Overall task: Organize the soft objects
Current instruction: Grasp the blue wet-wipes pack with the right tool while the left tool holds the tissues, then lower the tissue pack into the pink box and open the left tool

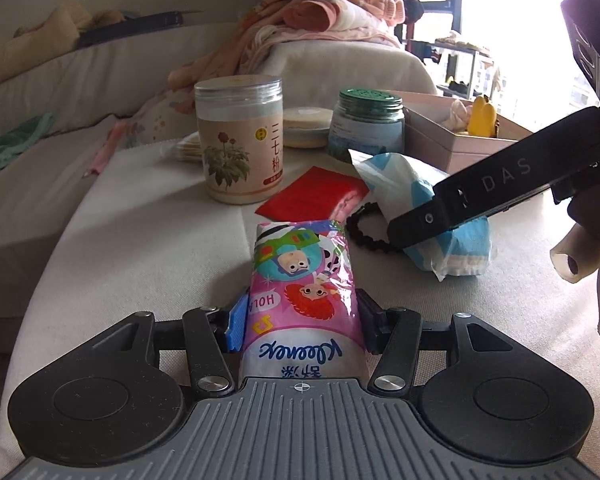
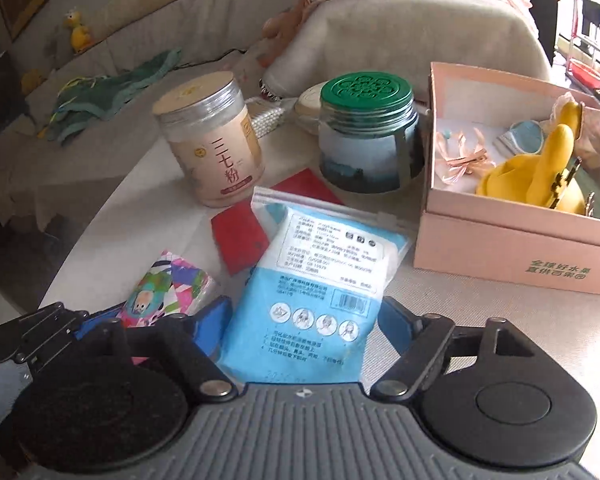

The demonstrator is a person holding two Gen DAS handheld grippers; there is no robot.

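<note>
My left gripper (image 1: 300, 320) is shut on a pink Kleenex tissue pack (image 1: 304, 280) with cartoon figures, held just above the beige cushion top (image 1: 148, 240). The pack also shows in the right wrist view (image 2: 168, 288), at the lower left. My right gripper (image 2: 304, 320) is shut on a blue and white face-mask bag (image 2: 316, 276). In the left wrist view the mask bag (image 1: 416, 192) sits to the right under the right gripper's black body (image 1: 480, 188). An open pink cardboard box (image 2: 516, 248) stands at the right with yellow soft items (image 2: 540, 176) and ribbons inside.
A beige powder jar (image 2: 212, 140) and a green-lidded glass jar (image 2: 368, 136) stand behind the packs. A red envelope (image 2: 240, 236) lies flat between them. A black hair tie (image 1: 364, 228) lies by the mask bag. Pink blankets (image 1: 332, 12) are piled on the sofa behind.
</note>
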